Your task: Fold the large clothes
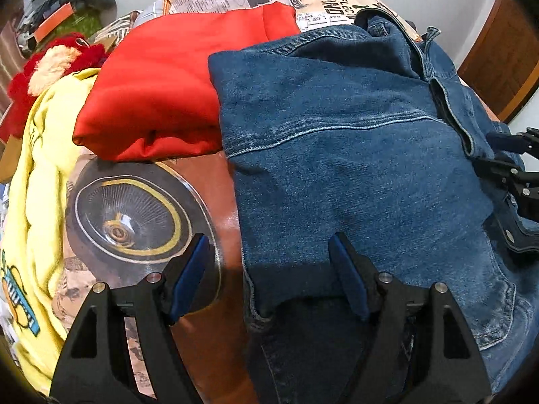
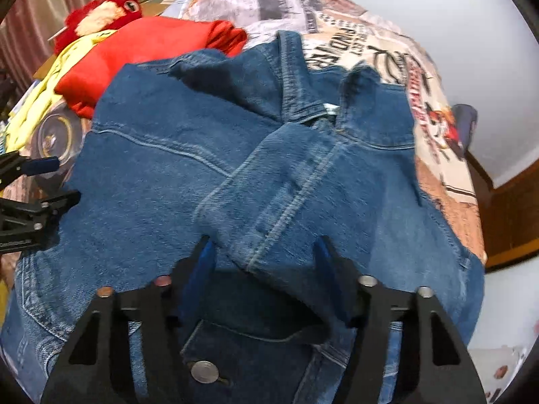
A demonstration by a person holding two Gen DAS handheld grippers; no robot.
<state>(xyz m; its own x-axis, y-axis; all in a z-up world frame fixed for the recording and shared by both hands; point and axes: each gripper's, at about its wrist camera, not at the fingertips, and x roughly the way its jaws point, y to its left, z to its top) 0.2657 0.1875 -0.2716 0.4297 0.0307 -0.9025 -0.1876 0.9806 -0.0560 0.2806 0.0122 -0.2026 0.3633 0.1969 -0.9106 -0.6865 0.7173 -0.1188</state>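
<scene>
A printed bedspread (image 1: 141,222) covers the bed, and the denim jacket (image 1: 353,155) lies on it, partly folded, touching a folded red garment (image 1: 161,84) beside a yellow one (image 1: 40,175). The left gripper (image 1: 269,262) gapes wide over the jacket's edge, holding nothing; the right gripper (image 2: 266,256) is spread around a folded sleeve (image 2: 289,202).
</scene>
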